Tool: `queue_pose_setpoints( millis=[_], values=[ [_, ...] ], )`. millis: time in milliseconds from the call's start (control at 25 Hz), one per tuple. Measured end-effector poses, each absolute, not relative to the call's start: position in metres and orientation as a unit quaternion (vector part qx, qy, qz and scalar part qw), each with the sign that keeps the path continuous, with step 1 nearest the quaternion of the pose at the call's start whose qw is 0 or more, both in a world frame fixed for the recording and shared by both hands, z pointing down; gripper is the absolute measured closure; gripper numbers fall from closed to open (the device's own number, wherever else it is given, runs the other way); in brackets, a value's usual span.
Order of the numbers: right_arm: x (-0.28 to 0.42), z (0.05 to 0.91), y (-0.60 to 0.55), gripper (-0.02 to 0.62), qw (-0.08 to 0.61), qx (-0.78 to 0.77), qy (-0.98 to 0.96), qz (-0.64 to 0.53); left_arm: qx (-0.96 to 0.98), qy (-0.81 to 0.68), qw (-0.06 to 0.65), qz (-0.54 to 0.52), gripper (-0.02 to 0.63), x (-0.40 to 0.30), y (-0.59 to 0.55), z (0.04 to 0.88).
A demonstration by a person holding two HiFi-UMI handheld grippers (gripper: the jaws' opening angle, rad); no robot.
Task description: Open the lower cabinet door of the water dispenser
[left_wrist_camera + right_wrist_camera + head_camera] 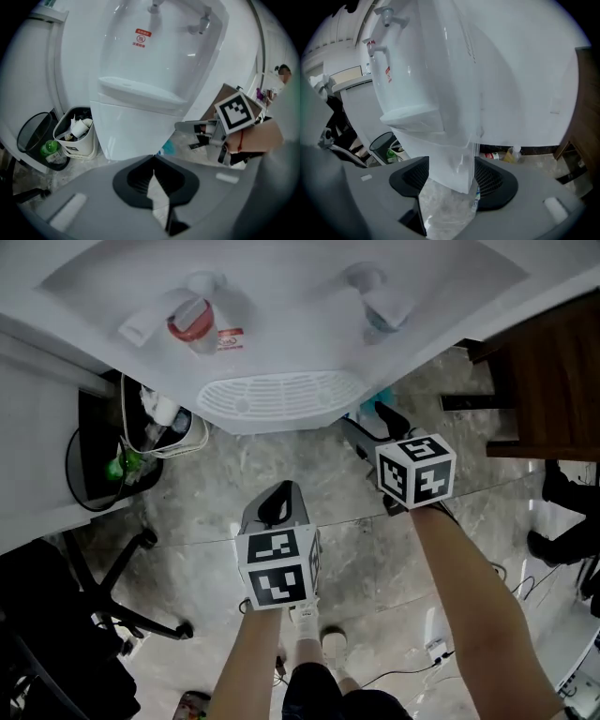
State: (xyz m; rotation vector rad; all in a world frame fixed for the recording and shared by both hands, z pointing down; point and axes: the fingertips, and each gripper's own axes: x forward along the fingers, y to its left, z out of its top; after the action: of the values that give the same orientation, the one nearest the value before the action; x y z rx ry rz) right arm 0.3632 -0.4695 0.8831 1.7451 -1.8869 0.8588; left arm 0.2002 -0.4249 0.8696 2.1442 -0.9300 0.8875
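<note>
Nearest the person, the left gripper (pixel 277 509) hangs clenched on nothing, held back from the dispenser (pixel 281 324) as if spare for now. To its right, the right gripper (pixel 368 420) reaches in with jaws spread, framing the right edge of the lower door (pixel 450 161), probably to catch and pull it. The door looks closed.

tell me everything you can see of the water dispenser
White glossy plastic water dispenser, upright on the marbled floor. A red-capped tap and a second tap sit over a slotted drip tray, red sticker nearby; plain lower cabinet below. A white bin stands beside it. The right gripper is open, its jaws framing the cabinet's lower corner; contact unclear.
</note>
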Motion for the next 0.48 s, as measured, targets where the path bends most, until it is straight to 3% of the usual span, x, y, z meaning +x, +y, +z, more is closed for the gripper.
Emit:
queue_pose_setpoints(
  millis=[200, 480],
  values=[
    [0.36, 0.887, -0.501, 0.262, 0.243, 0.606, -0.702, 0.284, 0.811, -0.352, 0.314, 0.346, 0.598, 0.191, -0.433, 0.882],
    [0.354, 0.886, -0.493, 0.282, 0.224, 0.631, -0.681, 0.296, 0.813, -0.349, 0.329, 0.331, 0.598, 0.193, -0.429, 0.878]
  ],
)
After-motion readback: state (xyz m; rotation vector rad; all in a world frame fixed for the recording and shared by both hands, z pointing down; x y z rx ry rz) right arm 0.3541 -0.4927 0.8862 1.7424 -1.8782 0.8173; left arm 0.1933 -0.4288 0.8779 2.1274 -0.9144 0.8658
